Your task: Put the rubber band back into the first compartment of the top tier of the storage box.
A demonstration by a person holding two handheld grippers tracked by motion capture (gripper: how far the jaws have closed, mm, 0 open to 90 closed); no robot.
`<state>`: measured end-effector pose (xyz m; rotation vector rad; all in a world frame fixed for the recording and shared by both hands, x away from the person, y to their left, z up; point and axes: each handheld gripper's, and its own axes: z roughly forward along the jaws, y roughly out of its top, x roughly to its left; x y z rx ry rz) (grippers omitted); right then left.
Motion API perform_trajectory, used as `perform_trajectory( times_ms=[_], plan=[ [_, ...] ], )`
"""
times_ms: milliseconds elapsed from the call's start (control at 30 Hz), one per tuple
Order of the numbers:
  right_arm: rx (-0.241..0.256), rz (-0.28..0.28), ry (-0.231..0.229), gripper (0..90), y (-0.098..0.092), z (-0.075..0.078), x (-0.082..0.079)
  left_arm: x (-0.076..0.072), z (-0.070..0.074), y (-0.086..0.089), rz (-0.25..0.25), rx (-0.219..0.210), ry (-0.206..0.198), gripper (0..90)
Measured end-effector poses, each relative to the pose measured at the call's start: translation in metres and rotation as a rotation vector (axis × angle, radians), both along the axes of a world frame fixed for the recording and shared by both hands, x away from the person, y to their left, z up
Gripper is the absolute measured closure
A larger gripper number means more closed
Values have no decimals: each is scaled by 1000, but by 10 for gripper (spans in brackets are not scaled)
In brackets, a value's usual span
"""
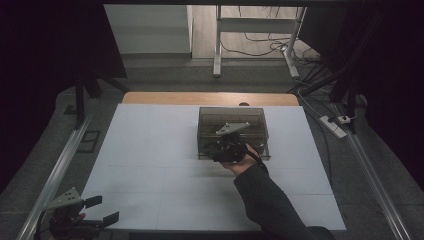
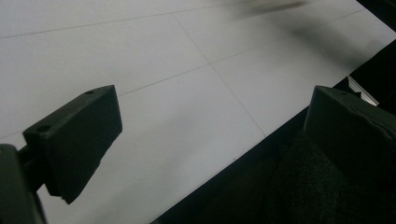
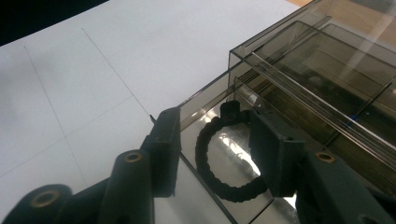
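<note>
High view has the white table (image 1: 150,150) carrying a smoky clear box (image 1: 232,131) near its far edge, the right gripper (image 1: 229,150) at the box's near side. Its jaws stand spread around a black braided ring (image 3: 229,158) lying in the open near tray, so I'd judge it best to close on the braid squarely. Left gripper (image 1: 102,210) idles spread at the near left corner.

This looks like a lab or recording studio set up for filming handwork, not a home. The bench (image 1: 150,150) is covered with a plain white sheet marked in a faint grid, and dark screens (image 1: 45,60) close it in at left and right. On the grey floor beyond the far edge, loose cables (image 1: 260,47) trail around a metal stand (image 1: 218,45), a power strip (image 1: 332,126) lies at the right, and metal rails (image 1: 55,175) run along both sides.
</note>
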<state>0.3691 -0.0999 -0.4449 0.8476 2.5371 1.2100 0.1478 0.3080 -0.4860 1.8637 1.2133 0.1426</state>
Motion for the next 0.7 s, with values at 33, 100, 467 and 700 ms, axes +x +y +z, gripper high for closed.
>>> perform_trajectory(
  times_ms=[33, 100, 467, 700],
  plan=[
    [0, -2, -2, 513, 0, 0, 0, 0, 0, 0, 0, 0, 0, 33],
    [-3, -4, -3, 496, 0, 0, -1, 0, 0, 0, 0, 0, 0, 33],
    [-23, -17, -16, 380, -2, 2, -4, 0, 0, 0, 1, 1, 2, 33],
    [-29, -13, -28, 319, -1, 6, -8, 0, 0, 0, 1, 2, 2, 33]
  ],
)
